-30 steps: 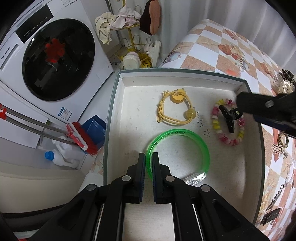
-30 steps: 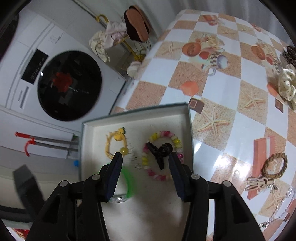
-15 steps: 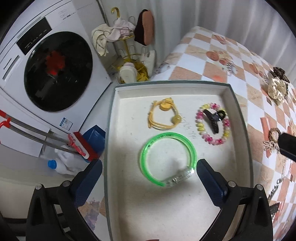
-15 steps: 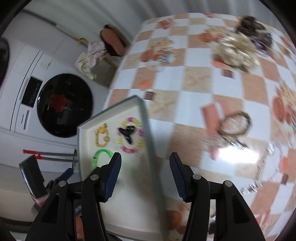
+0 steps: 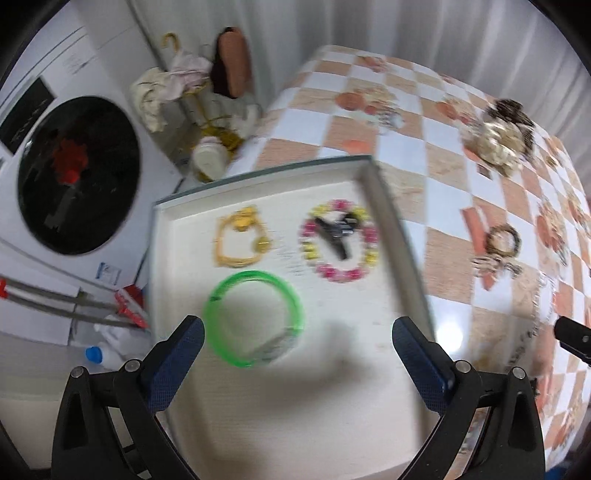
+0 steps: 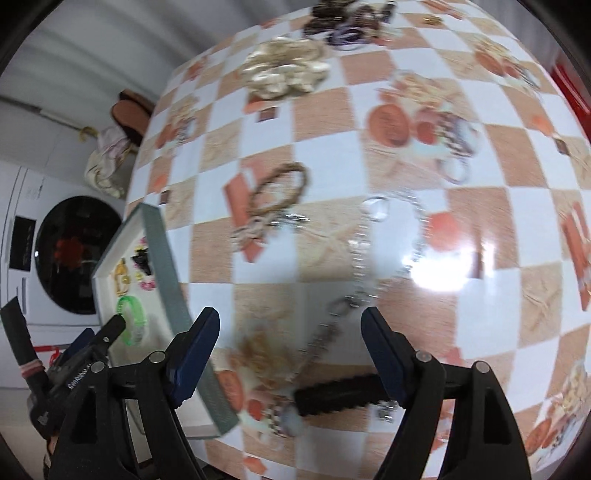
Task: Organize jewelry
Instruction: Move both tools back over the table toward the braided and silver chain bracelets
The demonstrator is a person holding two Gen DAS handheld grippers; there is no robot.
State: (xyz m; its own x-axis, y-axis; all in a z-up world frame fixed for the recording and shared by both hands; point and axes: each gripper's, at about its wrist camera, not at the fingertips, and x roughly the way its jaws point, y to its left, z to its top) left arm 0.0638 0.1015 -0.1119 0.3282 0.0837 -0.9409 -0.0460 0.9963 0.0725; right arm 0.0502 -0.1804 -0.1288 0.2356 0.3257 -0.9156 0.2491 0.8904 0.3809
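Note:
A white tray (image 5: 391,236) with a grey rim holds a green bangle (image 5: 255,317), a yellow hair tie (image 5: 240,240), and a pink and yellow bead bracelet (image 5: 340,240) with a black claw clip (image 5: 334,232) on it. My left gripper (image 5: 297,354) is open and empty above the tray, near the bangle. My right gripper (image 6: 288,336) is open and empty over the checkered table, above a silver chain (image 6: 358,258) and a black comb clip (image 6: 340,398). A brown bead bracelet (image 6: 279,190) lies further on.
A cream scrunchie (image 6: 284,70) and dark hair ties (image 6: 347,22) lie at the table's far side. The tray also shows in the right wrist view (image 6: 166,258), at the table's left edge. A washing machine (image 5: 74,173), a rack and bottles stand beyond that edge.
My left gripper opened, let go of the green bangle in the tray and drew back. My right gripper swung right from over the tray to over the table's loose jewelry.

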